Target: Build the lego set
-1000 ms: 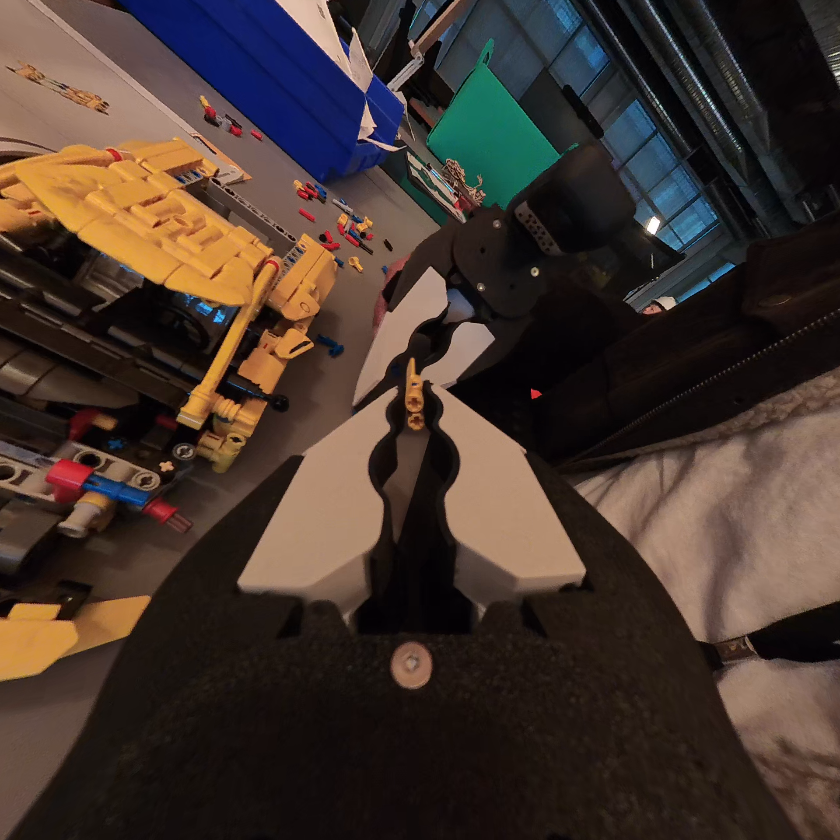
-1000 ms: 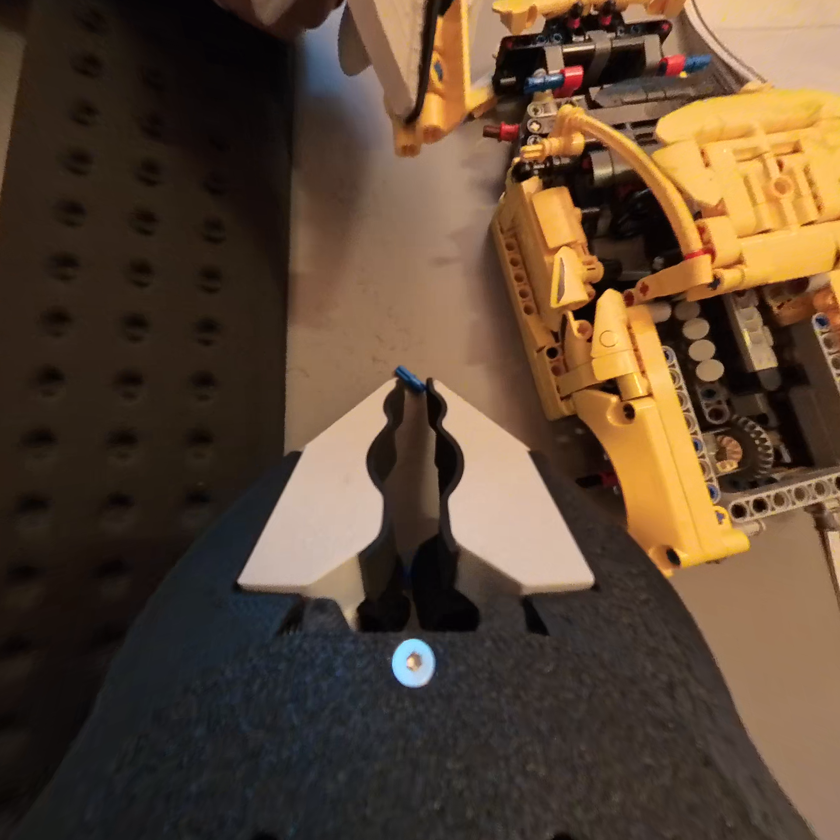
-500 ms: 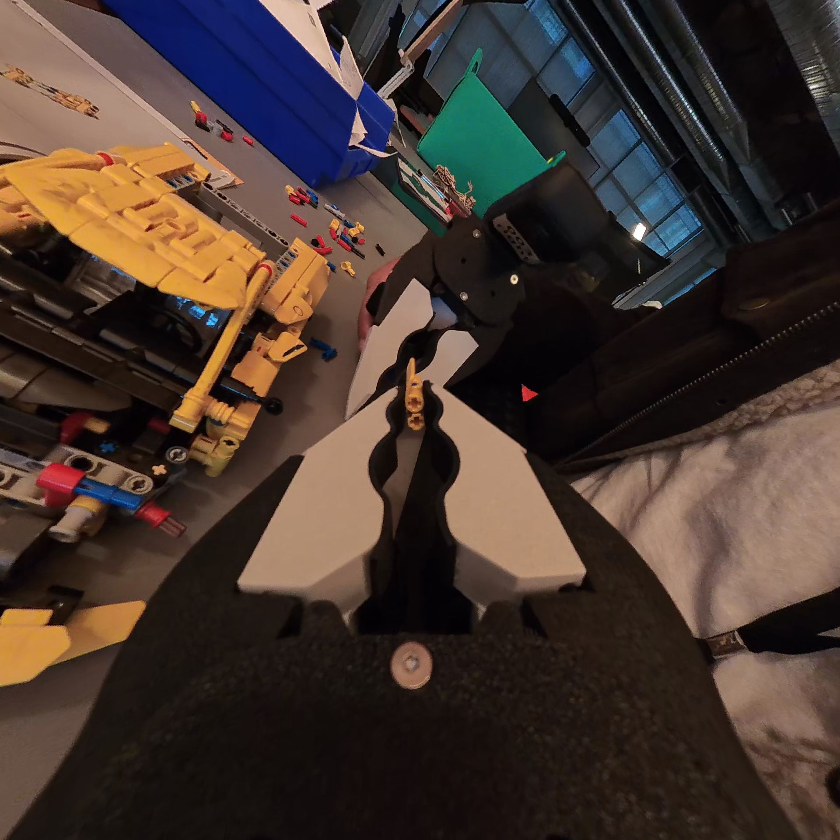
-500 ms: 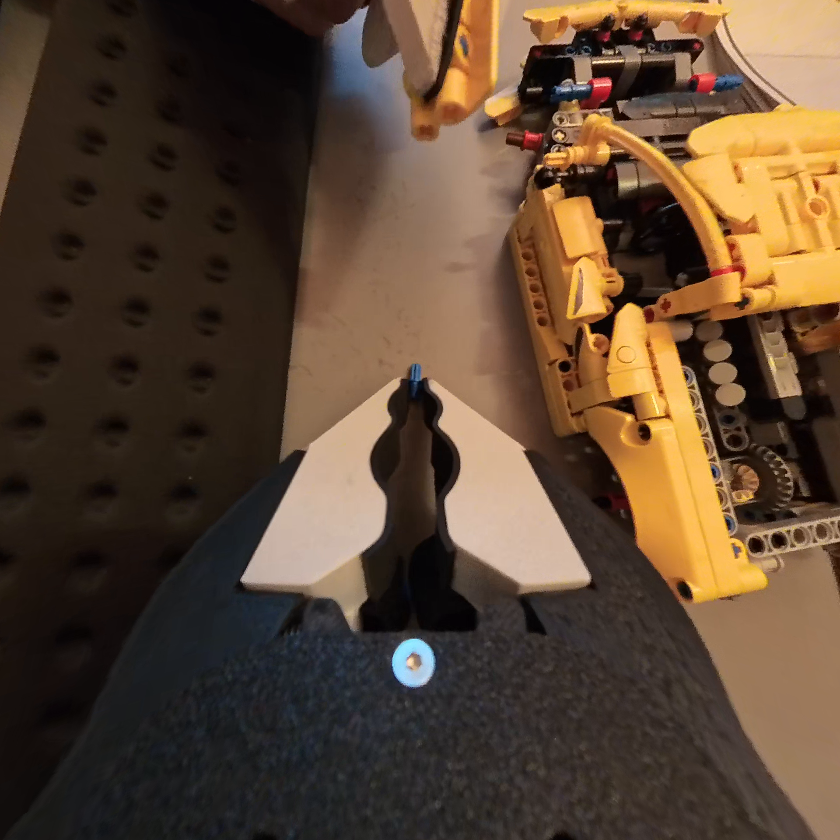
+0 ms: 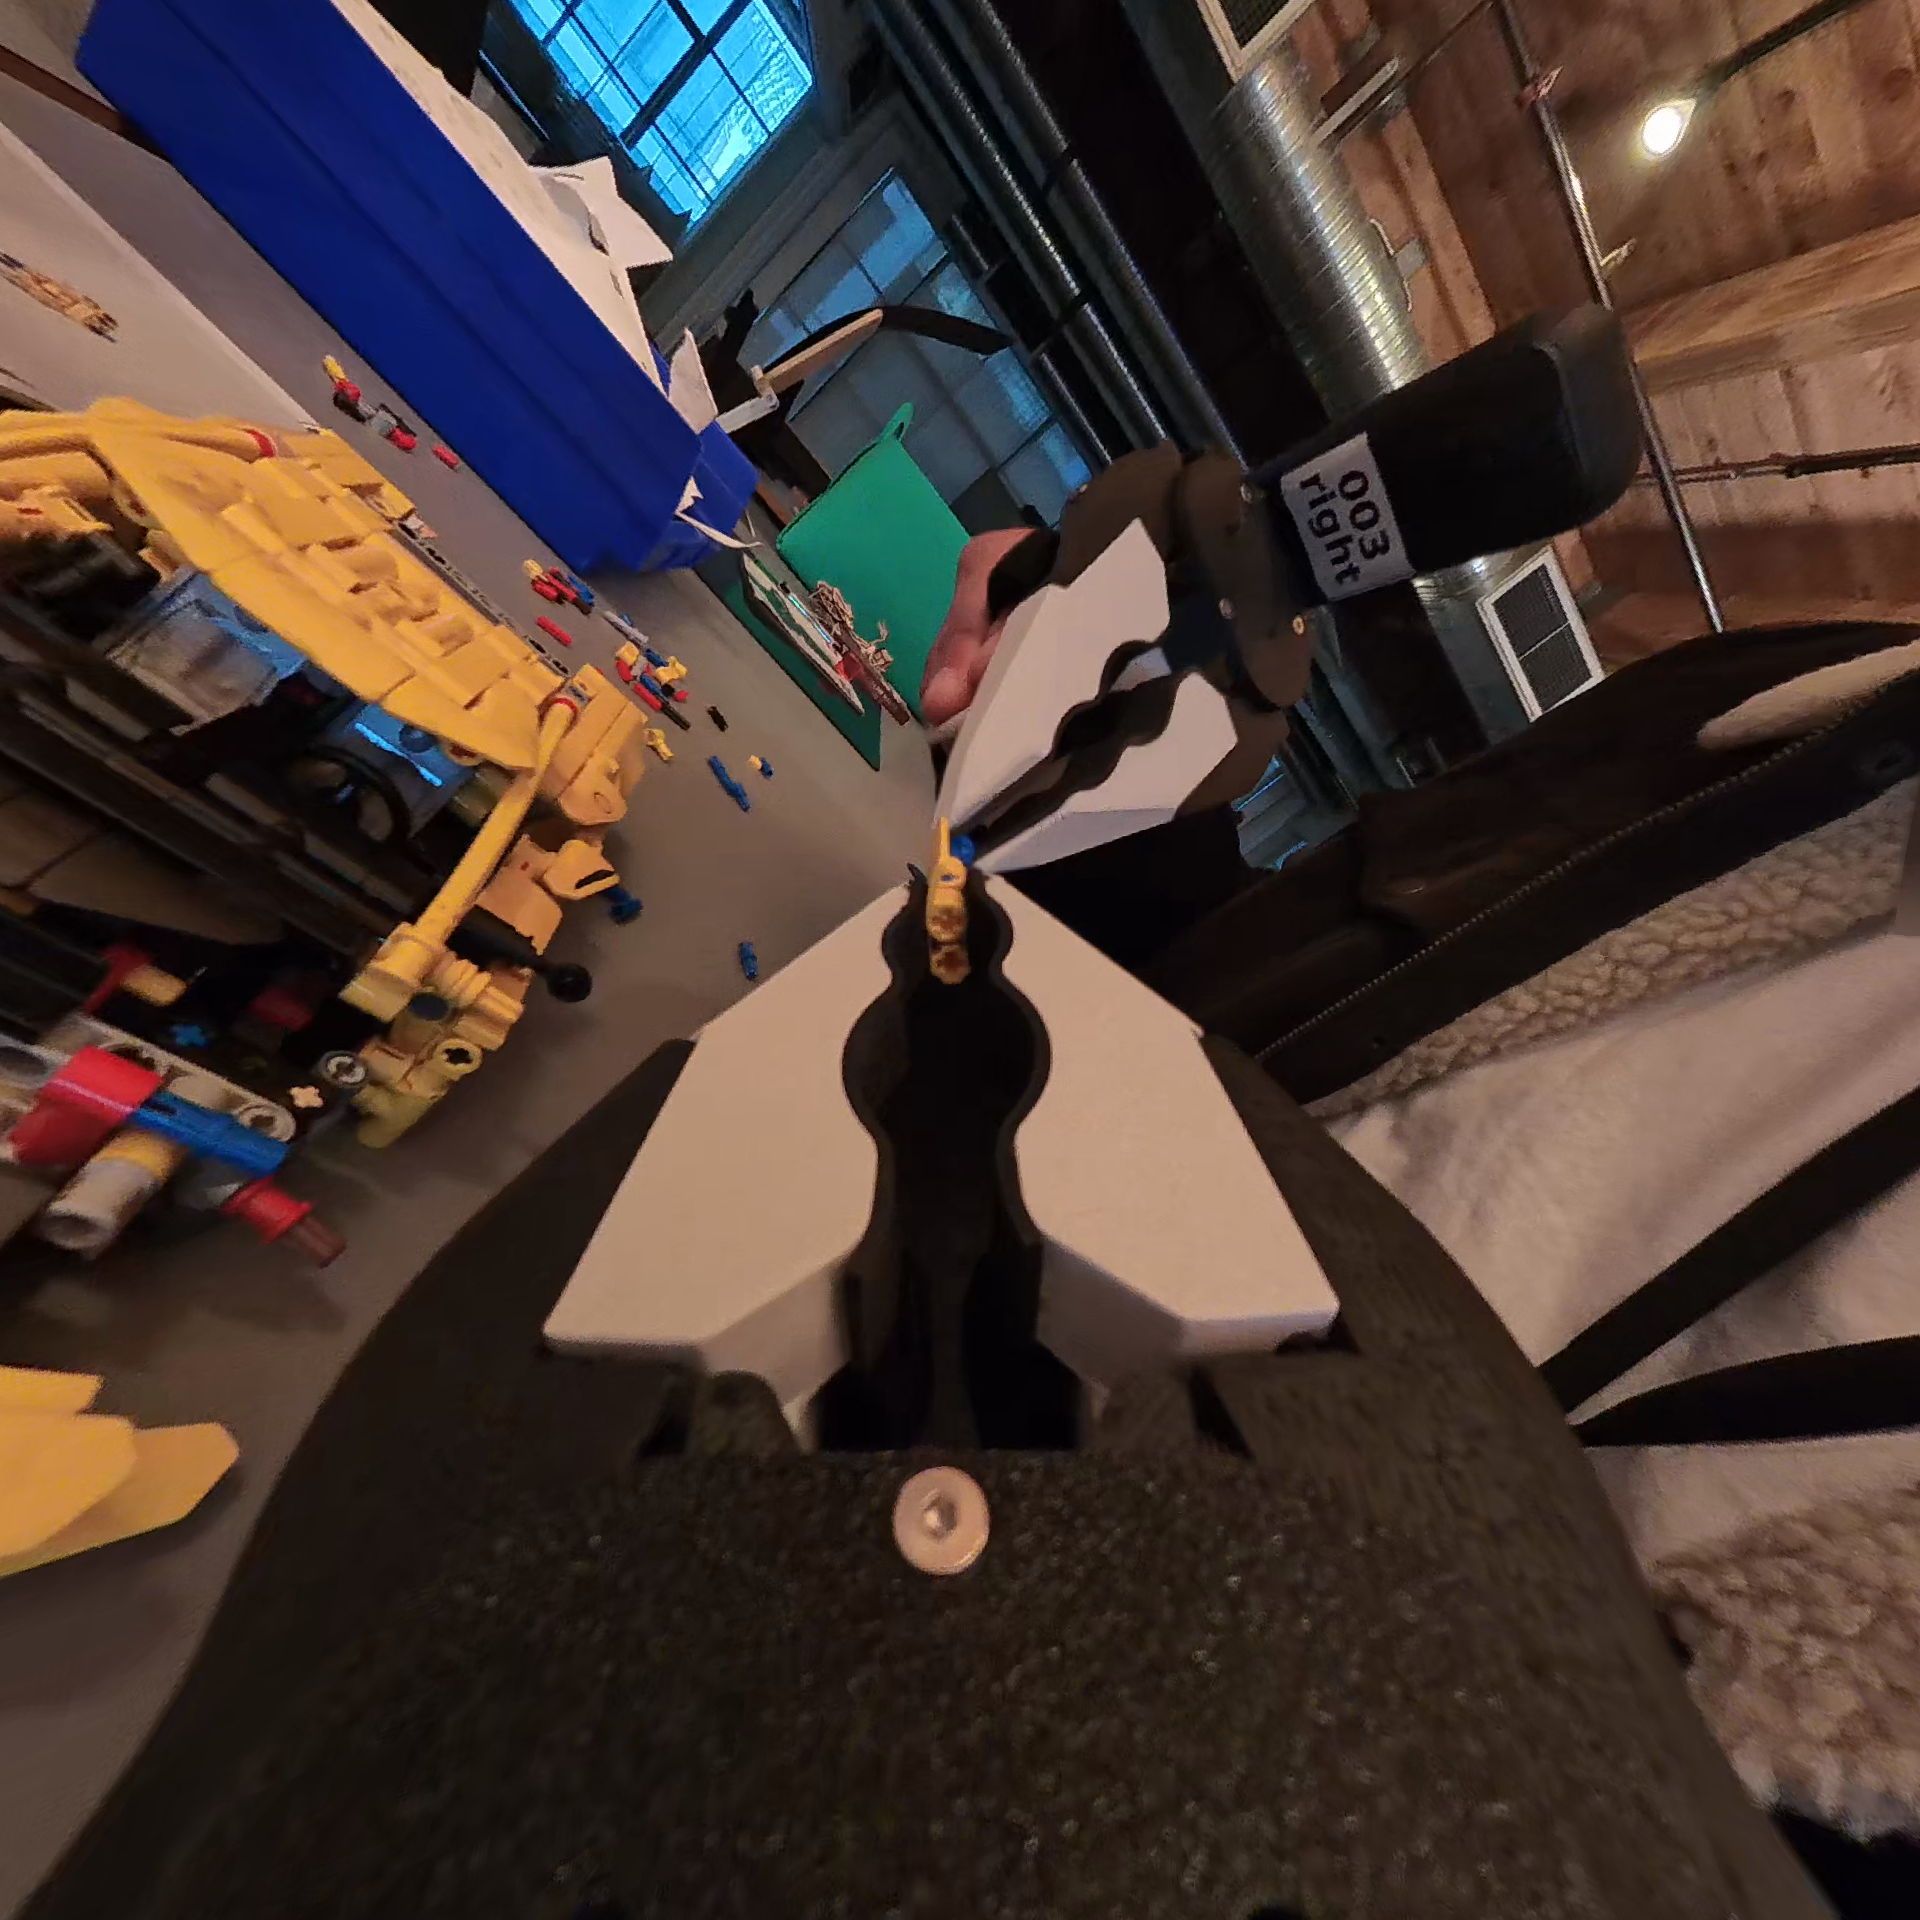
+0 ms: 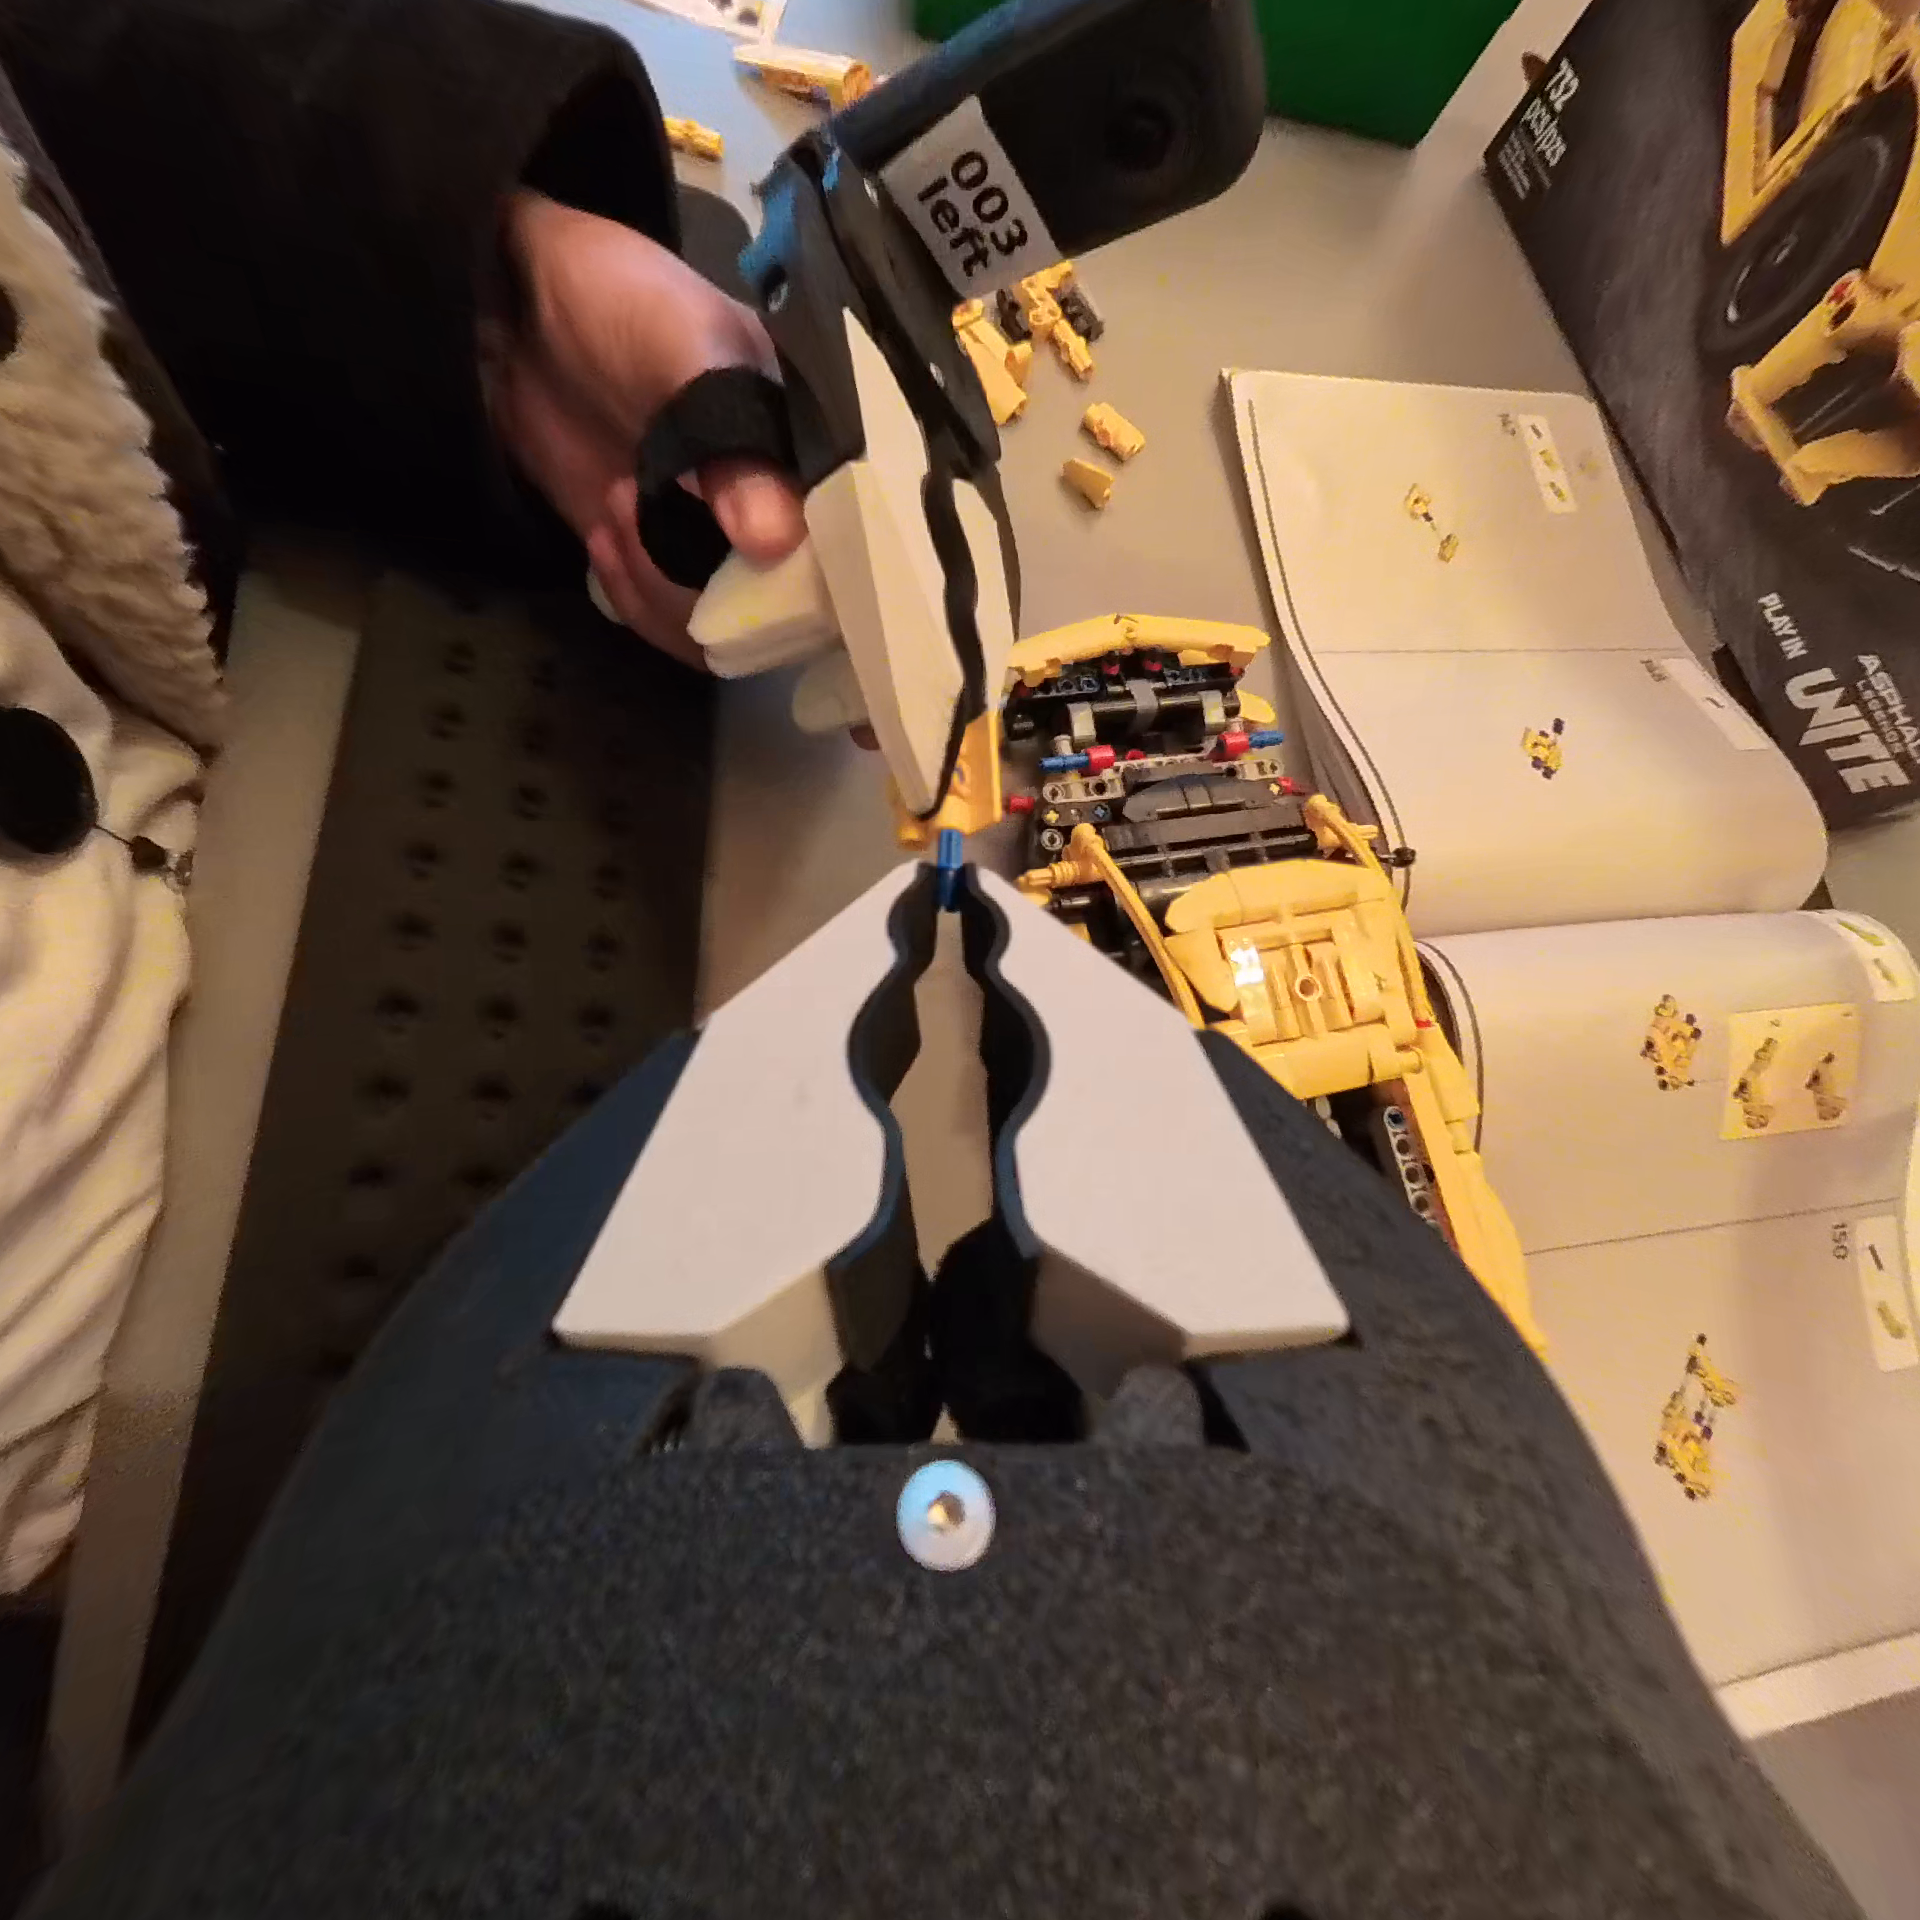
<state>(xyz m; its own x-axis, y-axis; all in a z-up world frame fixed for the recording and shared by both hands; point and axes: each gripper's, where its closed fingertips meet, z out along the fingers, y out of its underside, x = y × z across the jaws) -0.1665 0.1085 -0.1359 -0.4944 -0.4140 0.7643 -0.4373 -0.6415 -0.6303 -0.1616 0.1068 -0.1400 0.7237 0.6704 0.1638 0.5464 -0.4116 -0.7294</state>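
Left tool [image 5: 948, 902] clenched on one small yellow plastic connector piece [image 5: 945, 914], right tool [image 6: 948, 891] clenched on one short blue plastic pin [image 6: 947, 871], pin tip touching connector, one yellow lego car model [image 6: 1288, 966] on grey table [image 6: 1164, 540].

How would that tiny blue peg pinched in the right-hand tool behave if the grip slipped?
The blue pin looks like rigid plastic, so probably stiff and very light. Only its end sits between the right gripper tips, so it could twist or pop out. Its round shape suggests it would roll away.

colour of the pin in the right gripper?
Blue pin; clearest in the right wrist view.
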